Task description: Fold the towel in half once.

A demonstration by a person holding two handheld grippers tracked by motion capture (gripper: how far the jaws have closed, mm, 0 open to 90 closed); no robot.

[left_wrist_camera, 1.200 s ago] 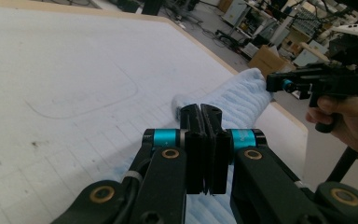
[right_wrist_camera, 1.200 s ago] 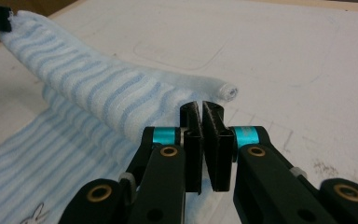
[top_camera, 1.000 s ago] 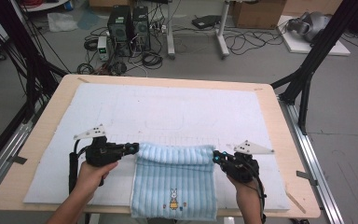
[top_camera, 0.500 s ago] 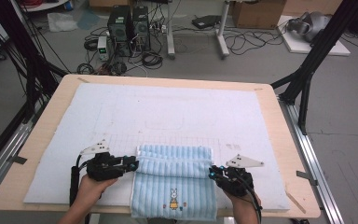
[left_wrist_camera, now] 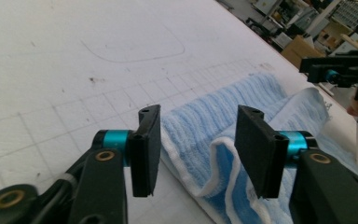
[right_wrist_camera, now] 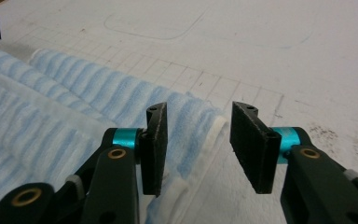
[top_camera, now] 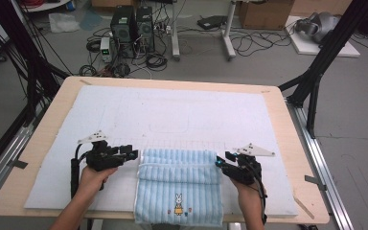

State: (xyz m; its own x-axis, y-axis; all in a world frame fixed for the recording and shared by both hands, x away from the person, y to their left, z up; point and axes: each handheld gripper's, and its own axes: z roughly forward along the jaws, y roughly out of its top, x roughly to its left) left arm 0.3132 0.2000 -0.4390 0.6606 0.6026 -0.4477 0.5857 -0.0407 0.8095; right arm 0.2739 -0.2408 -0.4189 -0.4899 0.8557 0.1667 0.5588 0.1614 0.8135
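My left gripper (top_camera: 133, 154) stands parted, jaws just opened, touching nothing, the towel's (top_camera: 179, 189) folded edge between them. The towel lies at the mat's (top_camera: 182, 115) near edge. My right gripper (top_camera: 219, 162) likewise has just opened and holds nothing. Judgement: fold released; next, withdraw without snagging the cloth.

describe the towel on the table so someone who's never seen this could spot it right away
Start at the wooden table with a white mat over it. At the mat's near edge, midway between the left gripper and the right gripper, lies the towel. It is the only soft thing there: light blue, ribbed, white-edged, its far end folded over, a small rabbit picture near its near end.
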